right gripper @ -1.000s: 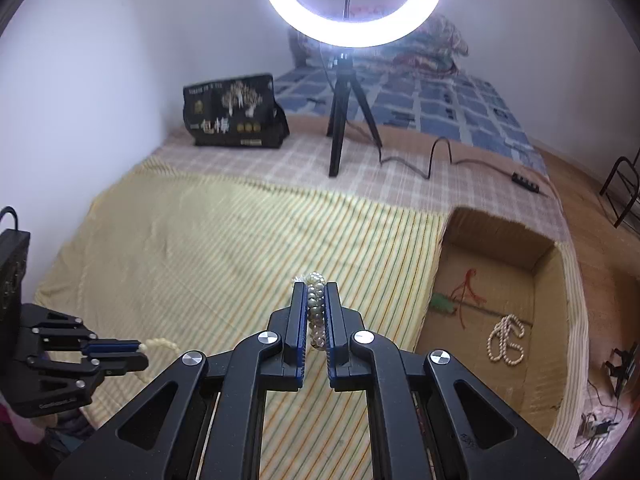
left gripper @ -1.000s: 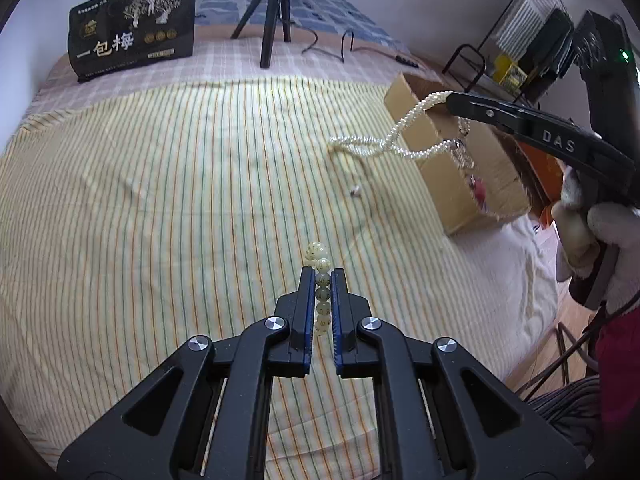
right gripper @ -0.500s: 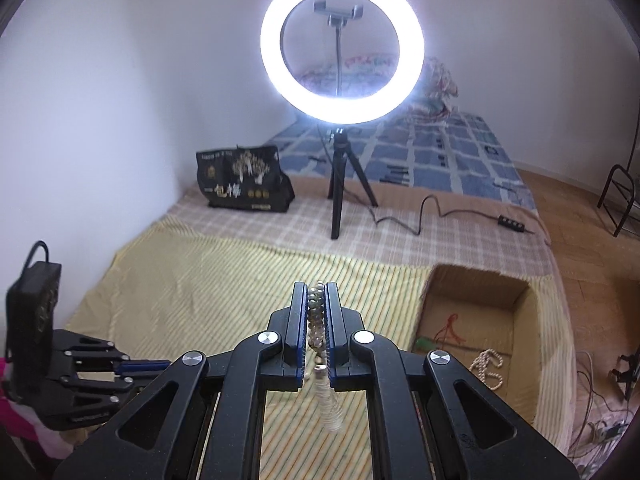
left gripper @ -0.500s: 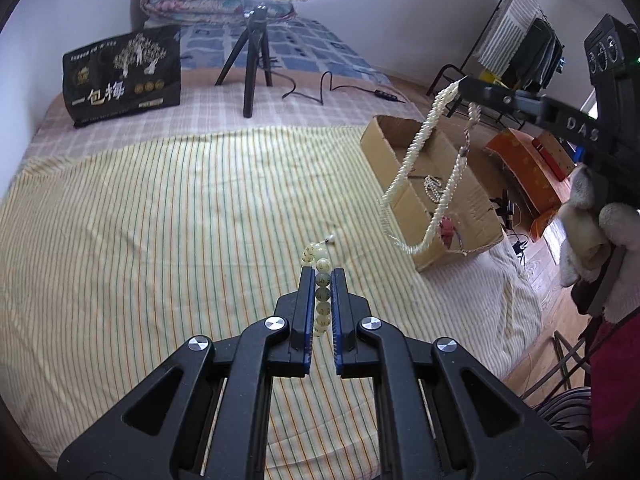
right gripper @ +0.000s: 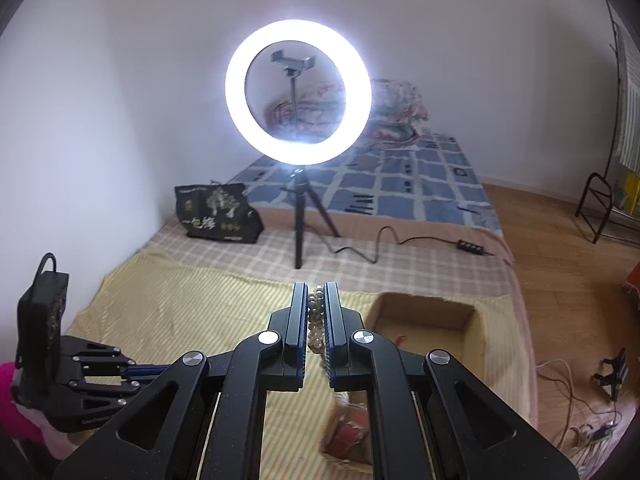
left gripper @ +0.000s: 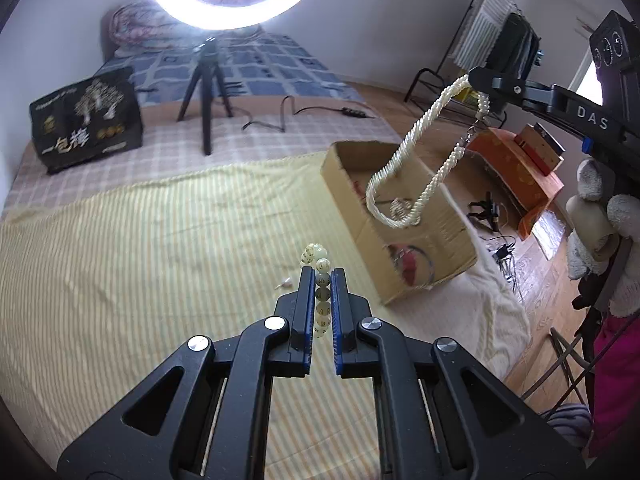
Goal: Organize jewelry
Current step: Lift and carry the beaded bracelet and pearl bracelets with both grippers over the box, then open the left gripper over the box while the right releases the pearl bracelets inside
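Observation:
My left gripper (left gripper: 322, 274) is shut on a pale green bead bracelet (left gripper: 320, 280), held above the yellow striped cloth (left gripper: 160, 248). My right gripper (right gripper: 315, 292) is shut on a white pearl necklace (right gripper: 315, 316). In the left wrist view the necklace (left gripper: 416, 152) hangs in a long loop from the right gripper (left gripper: 474, 78), above the open cardboard box (left gripper: 400, 232). Another pearl piece (left gripper: 398, 208) lies inside the box. A small white item (left gripper: 285, 283) lies on the cloth near the left gripper.
A lit ring light on a tripod (right gripper: 298, 92) stands at the back of the bed. A black printed bag (left gripper: 86, 120) sits at the back left. A cable and switch (right gripper: 468, 246) trail right. Wooden floor, an orange box (left gripper: 516, 168) and a clothes rack (left gripper: 496, 40) lie to the right.
The right gripper has lifted the pearl necklace off the cloth and carried it up over the cardboard box. The left gripper has risen and tilted up with the bracelet still held.

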